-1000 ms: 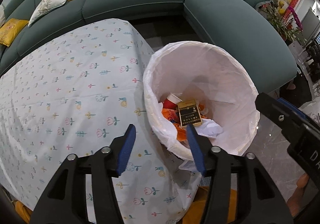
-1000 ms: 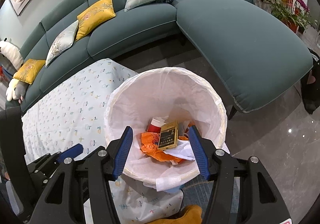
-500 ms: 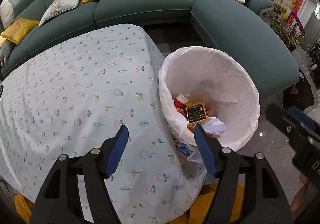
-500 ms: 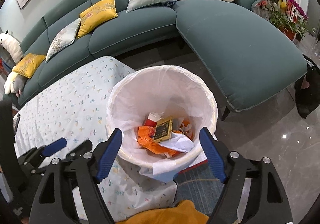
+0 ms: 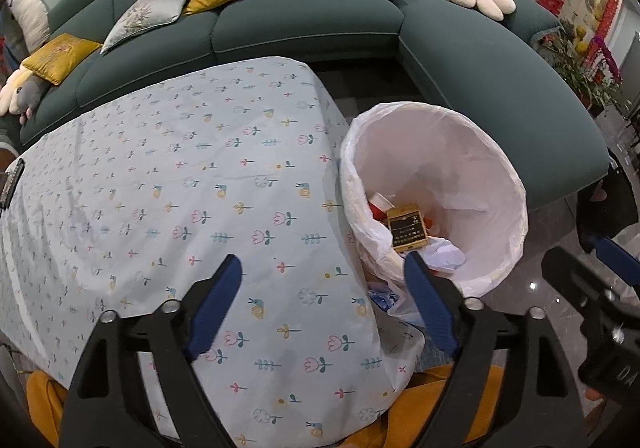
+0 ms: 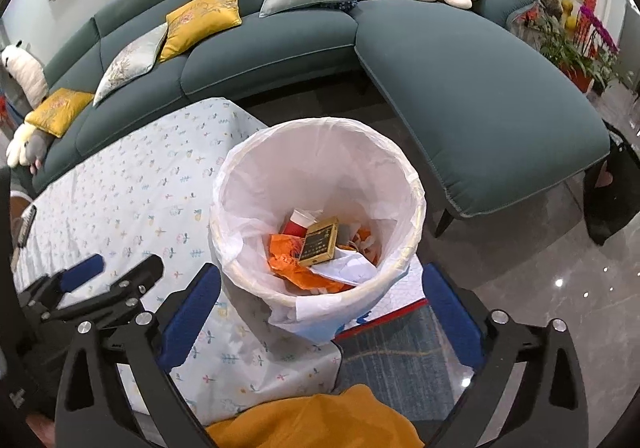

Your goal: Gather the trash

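Note:
A white-lined trash bin [image 6: 240,183] stands on the floor at the table's right end; it also shows in the left wrist view [image 5: 516,183]. Inside lie a gold and black box [image 6: 319,242], orange wrappers [image 6: 286,252], a red and white cup [image 6: 298,223] and white paper [image 6: 346,268]. My left gripper [image 5: 324,304] is open and empty above the table's near right corner. My right gripper [image 6: 320,312] is open and empty, above and in front of the bin.
A table with a floral cloth [image 5: 168,183] fills the left. A dark remote [image 5: 10,183] lies at its far left edge. A teal sofa [image 6: 460,87] with cushions curves behind. A rug [image 6: 400,352] and glossy floor [image 6: 540,248] lie to the right.
Both grippers have pulled back and up from the bin, and their jaws have spread wider. The left one has swung left over the table. The bin's contents have not moved.

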The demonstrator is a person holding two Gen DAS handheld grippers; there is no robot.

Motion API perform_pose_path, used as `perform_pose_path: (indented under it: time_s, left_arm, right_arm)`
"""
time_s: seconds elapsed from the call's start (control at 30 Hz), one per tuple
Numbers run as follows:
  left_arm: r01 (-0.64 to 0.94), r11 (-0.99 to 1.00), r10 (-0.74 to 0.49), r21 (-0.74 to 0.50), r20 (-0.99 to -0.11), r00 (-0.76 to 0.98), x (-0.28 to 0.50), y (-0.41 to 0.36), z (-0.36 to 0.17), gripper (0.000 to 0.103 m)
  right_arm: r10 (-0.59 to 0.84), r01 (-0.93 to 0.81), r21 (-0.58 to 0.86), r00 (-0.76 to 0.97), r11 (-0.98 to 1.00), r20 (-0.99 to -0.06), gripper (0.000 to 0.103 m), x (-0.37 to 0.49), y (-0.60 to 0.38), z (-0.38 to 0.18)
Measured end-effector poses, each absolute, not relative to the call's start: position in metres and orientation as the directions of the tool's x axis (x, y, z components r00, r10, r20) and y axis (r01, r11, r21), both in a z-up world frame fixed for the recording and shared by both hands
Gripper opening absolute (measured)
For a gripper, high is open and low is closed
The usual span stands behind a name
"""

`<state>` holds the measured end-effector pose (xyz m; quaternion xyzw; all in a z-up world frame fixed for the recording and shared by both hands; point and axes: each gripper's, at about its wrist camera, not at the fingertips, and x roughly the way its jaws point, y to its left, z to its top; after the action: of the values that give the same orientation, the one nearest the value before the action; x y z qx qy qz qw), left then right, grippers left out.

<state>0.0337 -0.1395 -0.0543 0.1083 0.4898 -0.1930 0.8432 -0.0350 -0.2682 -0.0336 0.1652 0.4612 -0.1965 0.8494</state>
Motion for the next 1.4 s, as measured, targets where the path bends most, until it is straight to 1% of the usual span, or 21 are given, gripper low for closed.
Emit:
perform_pose_path:
  time_s: [0.1,0.5,1.4]
  left_arm:
    - [0.417,0.909,-0.206,0.007,-0.862,0.464,0.033,-0.137,-0.054,0.086]
    - [0.428,0.904,-0.2,0.02,-0.863,0.464,0.031,-0.138,-0.057,0.088]
    - [0.392,0.92,-0.179,0.016,-0.872,0.455,0.031,-0.135,-0.065,0.088]
  right_arm:
    - [-0.198,0.486,0.084,0.501,0.87,-0.842,0.096,-0.036,-0.266,-0.033]
    - [-0.203,0.481,0.076,0.501,0.873,-0.841,0.097,-0.036,-0.264,-0.032]
    - [-0.214,0.467,0.044,0.485,0.883,-0.848,0.097,-0.033,-0.259,-0.039]
